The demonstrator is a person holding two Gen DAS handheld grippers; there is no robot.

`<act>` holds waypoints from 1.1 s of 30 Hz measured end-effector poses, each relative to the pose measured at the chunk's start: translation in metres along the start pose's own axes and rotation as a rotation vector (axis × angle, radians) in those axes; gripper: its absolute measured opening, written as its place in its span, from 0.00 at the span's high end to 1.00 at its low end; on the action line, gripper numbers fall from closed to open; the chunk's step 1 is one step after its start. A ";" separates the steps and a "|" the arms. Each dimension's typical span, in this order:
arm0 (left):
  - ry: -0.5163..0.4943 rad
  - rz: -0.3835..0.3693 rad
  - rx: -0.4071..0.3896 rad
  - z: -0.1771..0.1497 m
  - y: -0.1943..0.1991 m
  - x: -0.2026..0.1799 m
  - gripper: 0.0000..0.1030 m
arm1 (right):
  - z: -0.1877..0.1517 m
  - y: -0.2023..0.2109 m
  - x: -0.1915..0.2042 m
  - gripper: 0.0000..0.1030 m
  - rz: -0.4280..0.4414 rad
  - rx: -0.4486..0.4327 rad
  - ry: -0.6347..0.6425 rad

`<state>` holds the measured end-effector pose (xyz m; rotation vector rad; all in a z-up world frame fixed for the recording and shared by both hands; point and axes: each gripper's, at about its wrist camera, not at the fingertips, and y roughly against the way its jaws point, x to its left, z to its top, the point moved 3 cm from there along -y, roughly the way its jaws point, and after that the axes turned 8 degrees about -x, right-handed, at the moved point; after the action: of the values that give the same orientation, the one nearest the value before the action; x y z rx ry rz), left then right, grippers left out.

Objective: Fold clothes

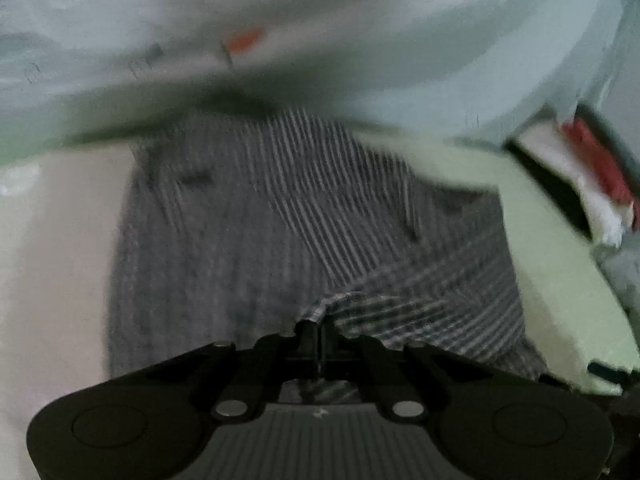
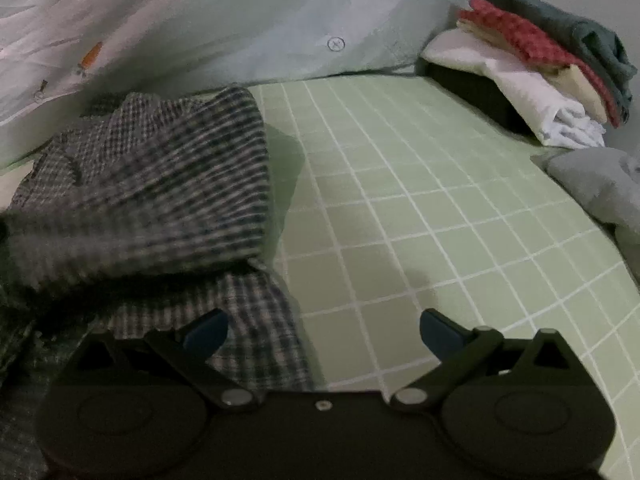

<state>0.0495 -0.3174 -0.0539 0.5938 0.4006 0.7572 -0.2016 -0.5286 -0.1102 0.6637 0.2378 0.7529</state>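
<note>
A grey checked garment point(image 1: 260, 220) lies rumpled on the bed, blurred in the left wrist view. My left gripper point(image 1: 318, 330) is shut on a raised fold at the garment's near edge. In the right wrist view the same garment point(image 2: 152, 200) bulges up at the left, one layer lifted over another. My right gripper point(image 2: 324, 330) stands open just above the bed. Its left blue pad point(image 2: 206, 334) hovers over the garment's lower corner. Its right pad point(image 2: 438, 330) is over bare sheet, and nothing is held between them.
A green grid-patterned sheet point(image 2: 400, 200) covers the bed to the right of the garment. A stack of folded clothes point(image 2: 540, 60) rests on a black box point(image 2: 472, 92) at the far right. A grey cloth point(image 2: 600, 184) lies nearer. A pale quilt point(image 2: 200, 20) runs along the back.
</note>
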 end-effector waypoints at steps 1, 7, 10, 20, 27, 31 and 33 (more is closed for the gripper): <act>0.006 0.011 -0.030 0.008 0.007 0.010 0.99 | 0.000 0.002 0.004 0.00 -0.001 -0.004 0.001; 0.079 0.099 -0.184 0.056 0.038 0.091 0.99 | -0.007 0.019 0.034 0.00 0.000 -0.028 0.025; 0.135 0.176 -0.248 0.075 0.046 0.143 0.99 | -0.013 0.028 0.050 0.00 0.003 -0.033 0.048; 0.344 0.430 -0.259 0.049 0.065 0.244 0.33 | -0.016 0.053 0.068 0.00 -0.086 -0.097 0.110; 0.257 0.250 -0.041 -0.034 0.055 0.163 0.24 | -0.023 0.058 0.051 0.00 -0.130 -0.053 0.119; 0.184 0.171 0.064 -0.081 0.052 0.099 0.24 | -0.029 0.061 0.036 0.03 -0.101 -0.023 0.126; 0.153 0.153 0.103 -0.102 0.054 0.072 0.24 | -0.033 0.061 0.025 0.08 -0.082 -0.004 0.126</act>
<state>0.0148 -0.1976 -0.1073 0.6710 0.5427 0.9361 -0.2314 -0.4624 -0.0957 0.6002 0.3769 0.7175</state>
